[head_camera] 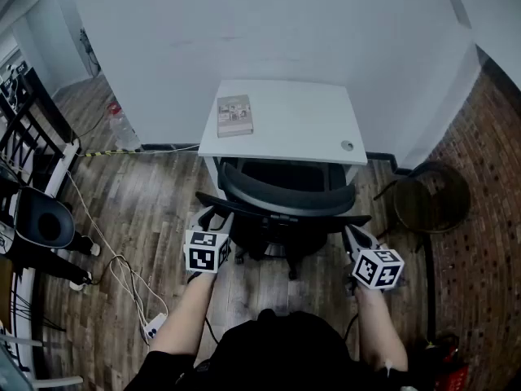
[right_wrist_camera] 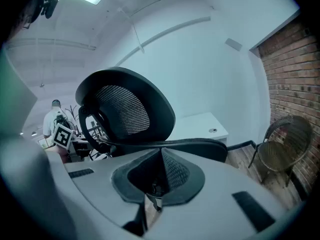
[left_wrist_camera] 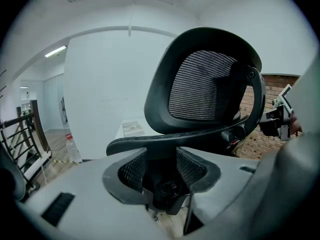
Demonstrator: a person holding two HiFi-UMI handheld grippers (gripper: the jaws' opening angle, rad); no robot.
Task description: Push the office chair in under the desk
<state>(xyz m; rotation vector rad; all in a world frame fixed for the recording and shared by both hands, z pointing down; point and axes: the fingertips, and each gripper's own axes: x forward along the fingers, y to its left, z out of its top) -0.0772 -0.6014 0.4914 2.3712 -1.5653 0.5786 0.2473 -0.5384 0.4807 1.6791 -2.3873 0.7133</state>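
A black mesh office chair [head_camera: 285,194] stands with its seat partly under the white desk [head_camera: 293,120], its backrest toward me. My left gripper [head_camera: 213,217] is at the rear of the chair's left armrest [left_wrist_camera: 150,144]. In the left gripper view the gripper [left_wrist_camera: 162,169] is shut on that armrest's dark rear end, which sits between the pads. My right gripper [head_camera: 352,233] is at the rear of the right armrest [right_wrist_camera: 200,145]. In the right gripper view its jaws [right_wrist_camera: 161,156] stand shut just below the armrest, with nothing between them.
A book [head_camera: 234,115] lies on the desk's left side. A round wicker chair [head_camera: 431,195] stands at the right by the brick wall [head_camera: 488,177]. A cable and power strip [head_camera: 153,326] lie on the wooden floor at the left, near a black rack [head_camera: 24,137].
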